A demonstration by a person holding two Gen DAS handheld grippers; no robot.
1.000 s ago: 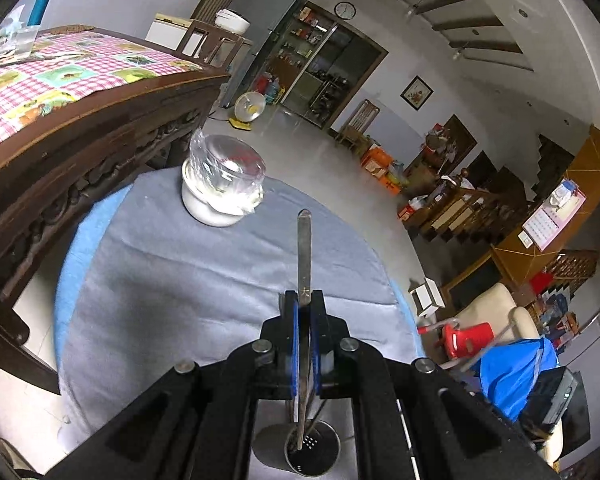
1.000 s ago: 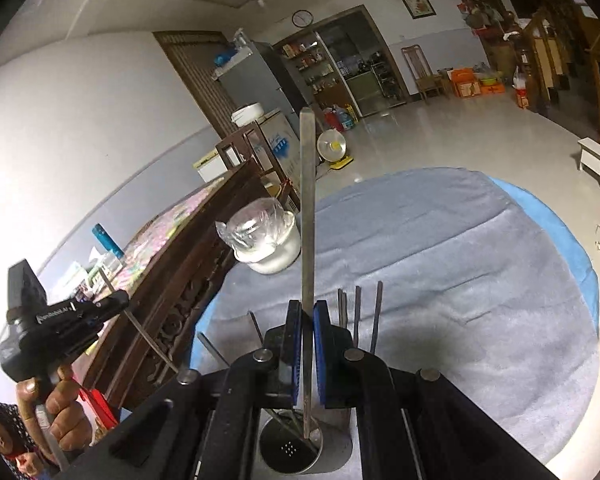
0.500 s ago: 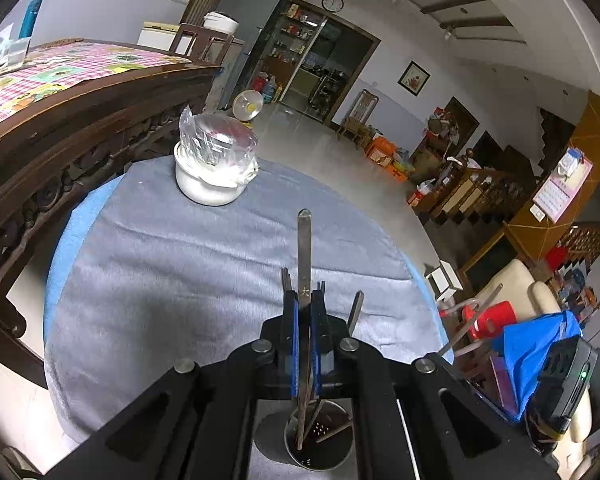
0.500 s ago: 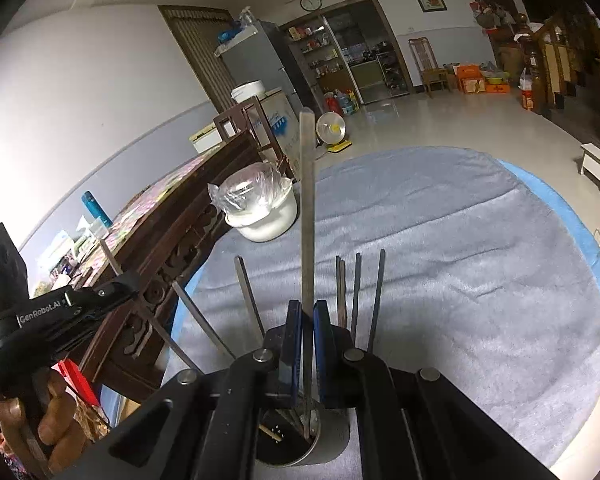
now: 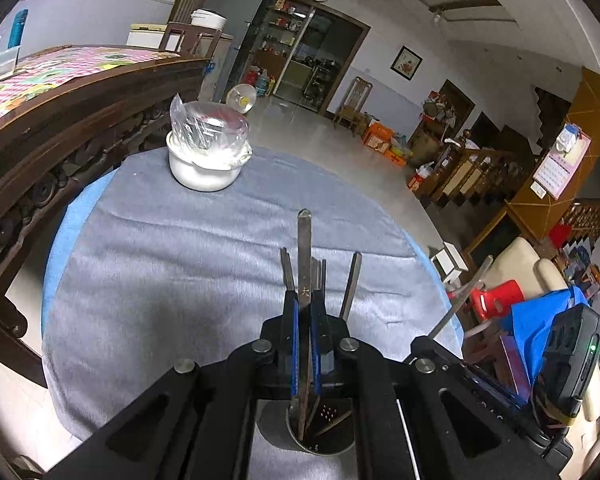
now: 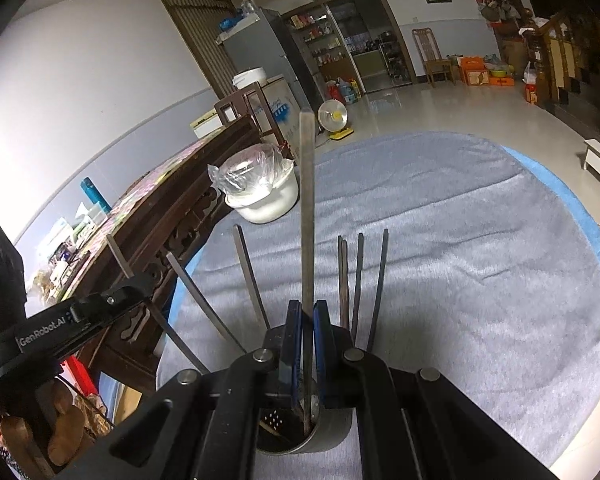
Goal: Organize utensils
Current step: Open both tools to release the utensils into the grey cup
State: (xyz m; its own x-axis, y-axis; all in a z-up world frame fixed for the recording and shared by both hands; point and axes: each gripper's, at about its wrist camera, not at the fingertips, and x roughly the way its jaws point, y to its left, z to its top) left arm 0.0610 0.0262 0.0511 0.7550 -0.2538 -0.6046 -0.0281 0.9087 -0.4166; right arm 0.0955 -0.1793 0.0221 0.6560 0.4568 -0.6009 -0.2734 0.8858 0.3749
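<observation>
Each utensil handle (image 5: 304,264) stands clamped between closed fingers (image 5: 293,344), above holder (image 5: 320,428).

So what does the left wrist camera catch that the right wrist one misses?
Only the left view shows the red plastic chair and the wall calendar. Only the right view shows the person's hand holding the other black claw, and the blue bottle. Both show the white pot covered in clear plastic, the grey round tablecloth, the perforated metal utensil cup, and a flat metal utensil handle pinched in each claw.
</observation>
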